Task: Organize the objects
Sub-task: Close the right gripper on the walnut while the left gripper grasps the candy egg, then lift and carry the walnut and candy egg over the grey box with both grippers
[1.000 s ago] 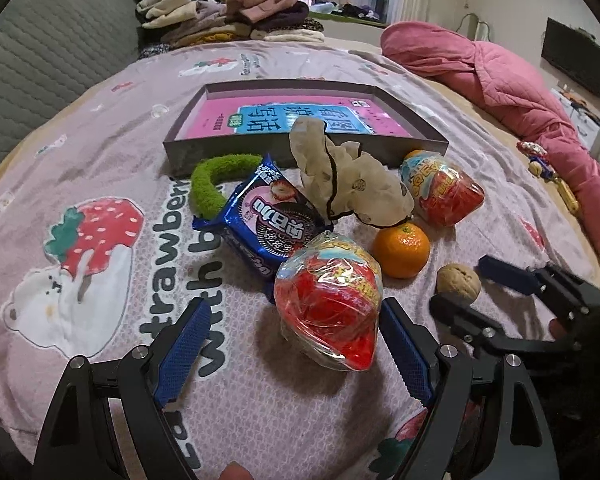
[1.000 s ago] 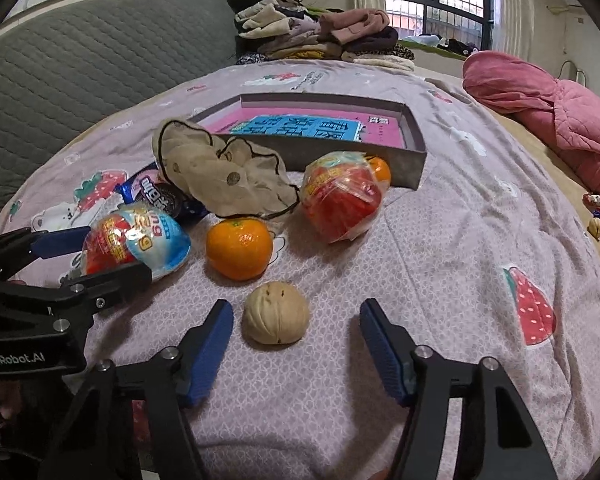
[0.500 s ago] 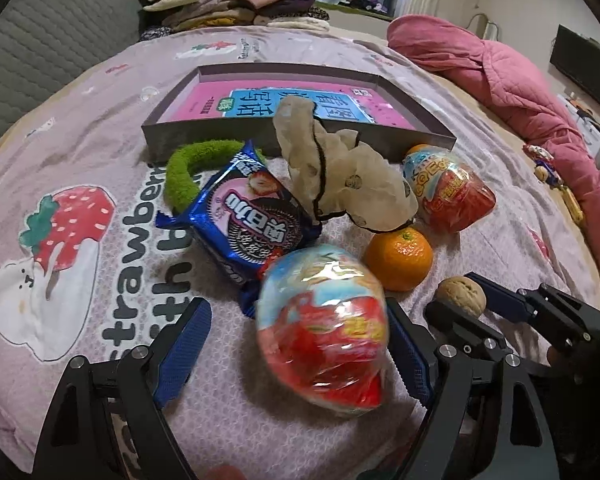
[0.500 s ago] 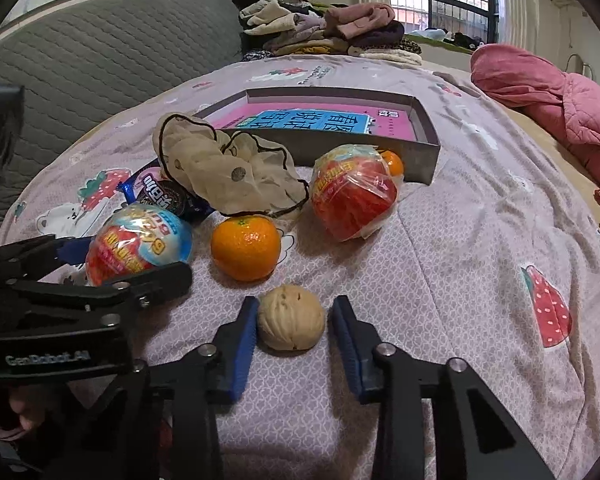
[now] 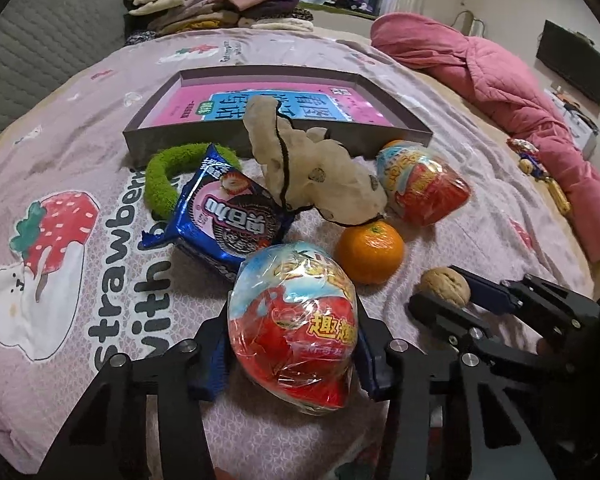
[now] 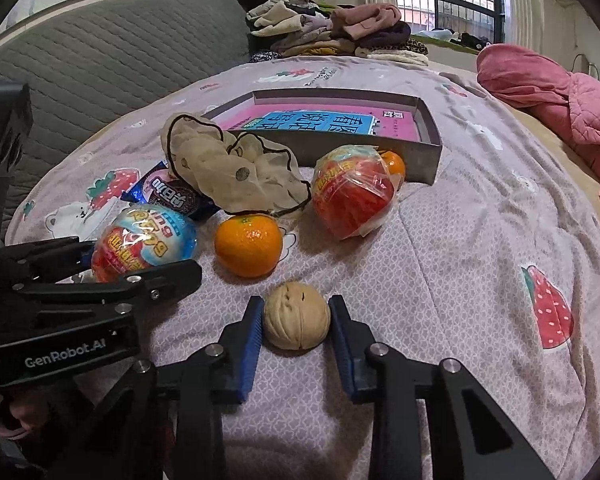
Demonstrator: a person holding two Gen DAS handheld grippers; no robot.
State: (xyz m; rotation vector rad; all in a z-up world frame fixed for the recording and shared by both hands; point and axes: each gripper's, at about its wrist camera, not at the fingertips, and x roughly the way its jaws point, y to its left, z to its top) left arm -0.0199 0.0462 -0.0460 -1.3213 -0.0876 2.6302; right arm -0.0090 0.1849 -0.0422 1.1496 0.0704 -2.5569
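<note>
Both pairs of blue-padded jaws are clamped at once: the left gripper [image 5: 292, 356] pinches a crinkly plastic-wrapped red-and-blue toy egg [image 5: 294, 330] across its widest part, while the right gripper [image 6: 296, 330] squeezes a round tan walnut [image 6: 296, 322] on its two sides, low over the pink strawberry-print bedspread [image 6: 480, 240].

The egg looks light and bulky, and its glossy film may slide against the pads, so a hold at the middle seems wisest. By contrast the walnut is hard, small and apt to roll or pop free if pinched off-centre.

Just ahead lie a loose orange tangerine [image 6: 248, 244], a second wrapped toy egg [image 6: 352, 192], a limp beige fabric pouch [image 6: 228, 172], a blue cookie packet [image 5: 228, 220] and a green fuzzy ring [image 5: 160, 184]. Behind them stands a shallow grey cardboard box [image 5: 172, 142] with a pink booklet inside; its near wall would have to be cleared. Whether either item is lifted off the cover is hard to tell. Open room lies to the right.
</note>
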